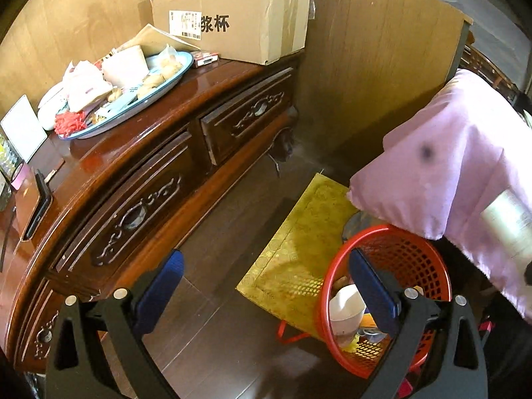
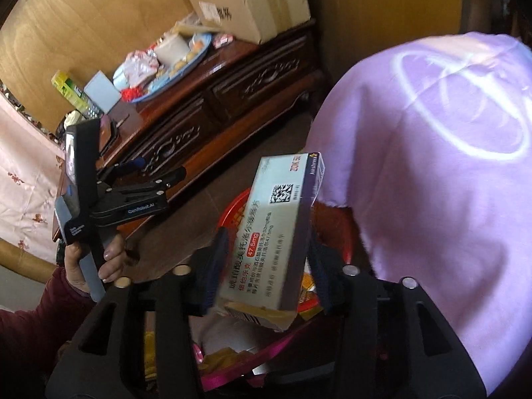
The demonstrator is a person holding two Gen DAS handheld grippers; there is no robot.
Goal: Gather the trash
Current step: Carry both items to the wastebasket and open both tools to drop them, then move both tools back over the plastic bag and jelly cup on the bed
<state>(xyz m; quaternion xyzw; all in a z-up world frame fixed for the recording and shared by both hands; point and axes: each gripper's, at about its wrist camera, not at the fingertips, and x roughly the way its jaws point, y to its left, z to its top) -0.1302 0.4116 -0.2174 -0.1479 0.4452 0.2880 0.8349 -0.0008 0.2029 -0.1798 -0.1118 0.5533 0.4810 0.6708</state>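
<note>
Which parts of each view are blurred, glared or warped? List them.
Left wrist view: mostly sharp; glare on the cabinet top; fisheye bends its edge; lilac cloth soft. Right wrist view: smeared overall, medicine box between the right gripper pads streaked yet readable; basket and cardboard box blurred.

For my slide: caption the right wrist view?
Right hand-held gripper with medicine box between its pads above red basket.
</note>
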